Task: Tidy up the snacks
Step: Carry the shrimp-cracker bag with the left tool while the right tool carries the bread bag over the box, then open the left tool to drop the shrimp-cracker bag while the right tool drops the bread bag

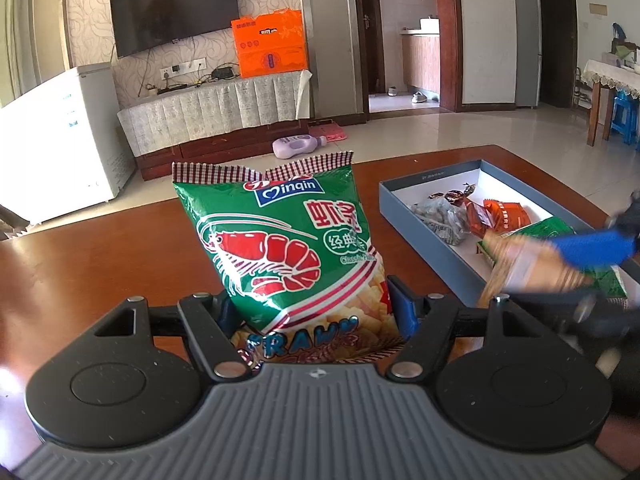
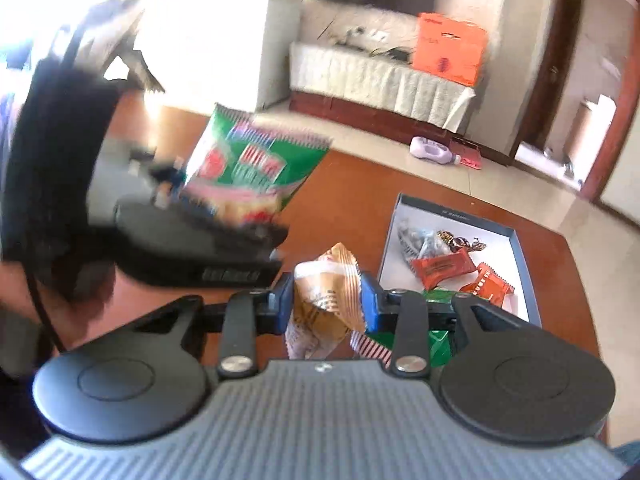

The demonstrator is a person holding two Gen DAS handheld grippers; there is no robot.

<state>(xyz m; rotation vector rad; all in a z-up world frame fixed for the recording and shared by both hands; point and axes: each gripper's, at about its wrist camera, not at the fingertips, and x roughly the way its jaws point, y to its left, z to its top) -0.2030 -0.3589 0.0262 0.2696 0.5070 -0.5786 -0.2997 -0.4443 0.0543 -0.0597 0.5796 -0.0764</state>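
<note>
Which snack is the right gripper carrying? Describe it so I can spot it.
On the brown wooden table, beside the open blue-grey box, find the right gripper. Between its blue fingers sits a tan, striped packet, unlike the big green prawn cracker bag in the left gripper.

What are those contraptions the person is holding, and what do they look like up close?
Two matching handheld tools. The left gripper and right gripper each have a ribbed grey body, two round black discs at the sides, black link arms with silver rivets, and blue fingers. A thin black cable runs at the right view's left edge. The person's clothing is too blurred to describe.
</note>
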